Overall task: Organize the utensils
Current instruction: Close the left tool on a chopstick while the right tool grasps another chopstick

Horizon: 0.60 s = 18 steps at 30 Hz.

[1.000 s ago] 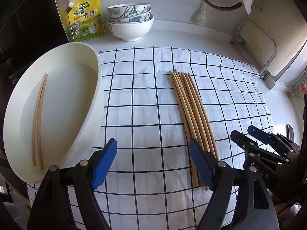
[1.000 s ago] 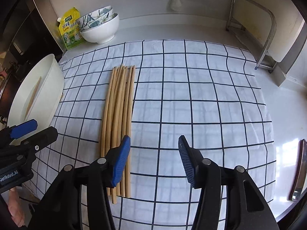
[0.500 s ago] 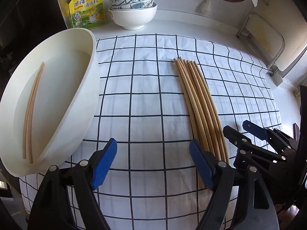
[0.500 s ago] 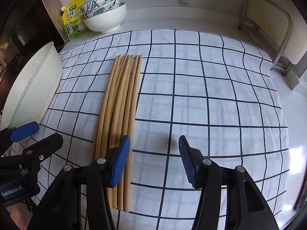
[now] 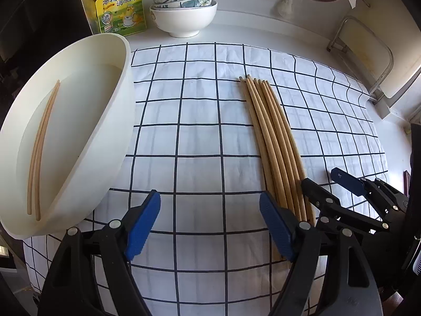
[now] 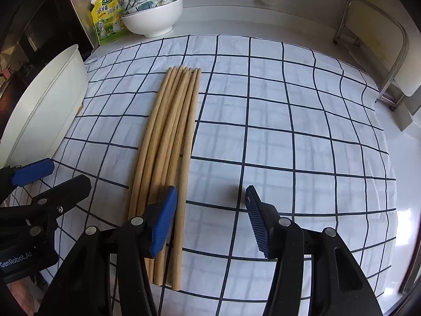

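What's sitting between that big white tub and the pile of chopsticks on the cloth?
Nothing but bare checked cloth. The left wrist view shows the white tub and the chopstick bundle apart, with only grid squares between them.

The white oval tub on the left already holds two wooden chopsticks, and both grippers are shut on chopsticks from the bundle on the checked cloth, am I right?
Not quite: in both wrist views the left gripper and right gripper are open and empty. The white oval tub does hold two wooden chopsticks; the bundle lies on the checked cloth.
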### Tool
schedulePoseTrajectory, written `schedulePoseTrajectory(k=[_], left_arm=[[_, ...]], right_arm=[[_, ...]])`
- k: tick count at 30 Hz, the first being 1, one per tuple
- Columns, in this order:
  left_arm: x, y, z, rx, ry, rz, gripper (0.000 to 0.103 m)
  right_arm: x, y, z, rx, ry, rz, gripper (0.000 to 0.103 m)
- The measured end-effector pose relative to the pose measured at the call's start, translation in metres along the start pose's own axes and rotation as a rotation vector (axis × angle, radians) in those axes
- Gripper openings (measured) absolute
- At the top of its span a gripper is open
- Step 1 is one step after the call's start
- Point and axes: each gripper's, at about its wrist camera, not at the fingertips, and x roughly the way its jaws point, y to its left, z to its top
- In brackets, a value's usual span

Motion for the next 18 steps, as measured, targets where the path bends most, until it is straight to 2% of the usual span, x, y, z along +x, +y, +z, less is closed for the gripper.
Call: schedulePoseTrajectory(k=[18], left_arm=[[0.023, -0.025, 0.002, 0.025, 0.014, 0.006, 0.076]], right_arm=[[-0.001, -0.034, -0.005, 0.042, -0.017, -0.051, 0.051]])
